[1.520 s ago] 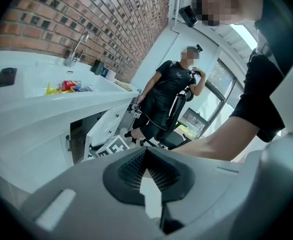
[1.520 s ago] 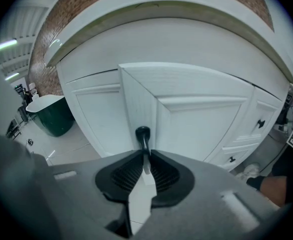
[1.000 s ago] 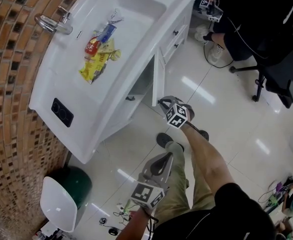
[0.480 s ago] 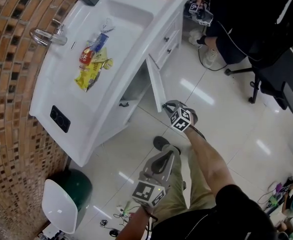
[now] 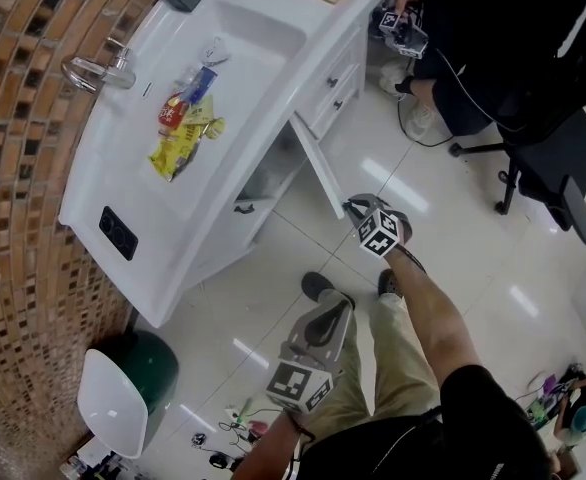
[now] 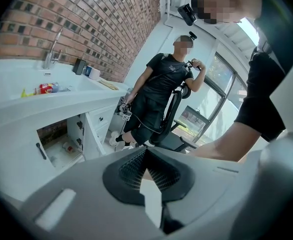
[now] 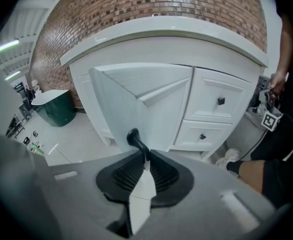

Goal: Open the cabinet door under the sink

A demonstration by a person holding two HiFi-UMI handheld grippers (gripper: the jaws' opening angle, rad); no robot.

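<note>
- White cabinet door (image 5: 323, 173) in the head view hangs under the front edge of the sink tabletop (image 5: 93, 203), next to the drawers. It is swung out about halfway. I think it could swing shut again if the pull stops too soon. The right hand-held gripper (image 5: 351, 206) is at the door's outer edge. The left hand-held gripper (image 5: 333, 308) is lower down, well apart from the door.
- Left gripper view: the left hand-held gripper (image 6: 145, 166) has its jaws pressed together with nothing between them. The open cupboard is far off on the left.
- Right gripper view: the black handle (image 7: 135, 139) could slip out, I think, because only its near end sits between the pads. A sideways tug would do that. The right hand-held gripper (image 7: 145, 165) pinches this handle on the door (image 7: 136, 104). Its jaws are nearly together, with just the thin handle between them. They have just been closing a bit tighter on it.
</note>
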